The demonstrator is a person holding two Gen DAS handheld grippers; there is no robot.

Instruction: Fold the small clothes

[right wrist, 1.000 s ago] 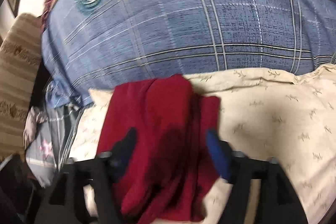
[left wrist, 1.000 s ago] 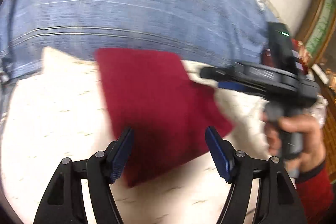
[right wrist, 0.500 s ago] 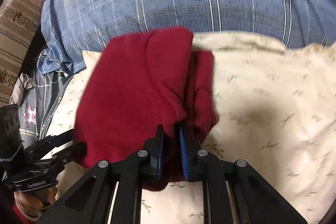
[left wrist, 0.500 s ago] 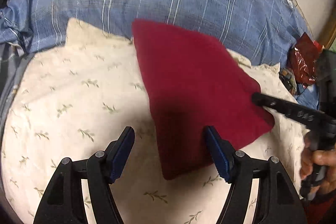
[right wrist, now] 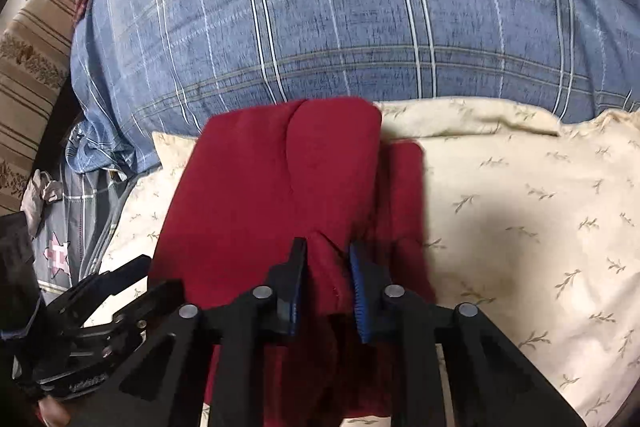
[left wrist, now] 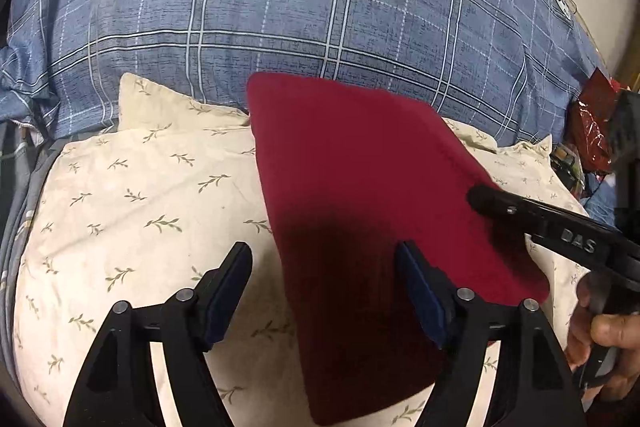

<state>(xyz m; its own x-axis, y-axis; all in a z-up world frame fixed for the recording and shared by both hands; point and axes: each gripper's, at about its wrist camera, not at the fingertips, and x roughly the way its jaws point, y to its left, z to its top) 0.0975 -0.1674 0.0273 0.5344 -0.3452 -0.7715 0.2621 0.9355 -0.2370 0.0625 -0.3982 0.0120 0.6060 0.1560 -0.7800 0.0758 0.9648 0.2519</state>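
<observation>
Because the red garment [left wrist: 372, 211] has to be folded on something flat and soft, it lies on the cream leaf-print pillow [left wrist: 132, 211], its far edge at 12 o'clock touching the blue plaid quilt [left wrist: 320, 7] behind. My left gripper [left wrist: 324, 291] hangs above the near half of the cloth with its jaws wide apart, holding nothing, I think ready to steady or take the near edge. My right gripper [right wrist: 326, 287] comes in from 3 o'clock in the left view; in its own view a raised ridge of red fabric stands between its narrowly parted jaws, but I cannot tell whether the pads truly pinch it. One flap already lies doubled over the garment's middle, so I judge the fold as partly made.
</observation>
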